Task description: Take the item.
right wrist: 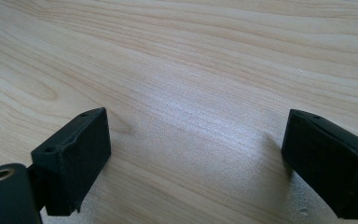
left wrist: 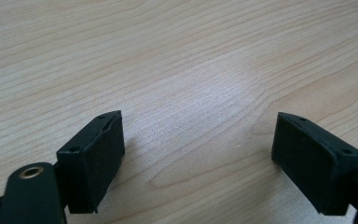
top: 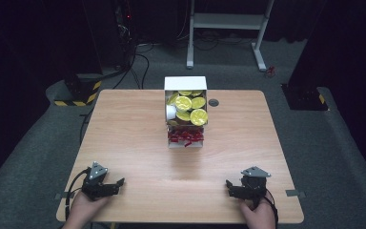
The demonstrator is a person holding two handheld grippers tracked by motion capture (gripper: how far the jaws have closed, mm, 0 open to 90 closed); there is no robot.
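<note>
A white box (top: 186, 83) stands at the far middle of the wooden table (top: 133, 138), holding several yellow-lidded round capsules (top: 190, 109) and, in its near section, small red pieces (top: 186, 137). My left gripper (top: 116, 183) rests near the table's front left, held by a hand, open with nothing between its jaws. In the left gripper view the left gripper (left wrist: 198, 140) stands wide over bare wood. My right gripper (top: 231, 187) sits at the front right, also open and empty. The right gripper view shows the right gripper (right wrist: 196, 140) spread apart above the tabletop.
A small dark round grommet (top: 213, 102) lies in the table just right of the box. Beyond the table are a white desk frame (top: 228, 28), dark equipment with cables (top: 124, 43) and striped black-yellow bases (top: 76, 93) on grey carpet.
</note>
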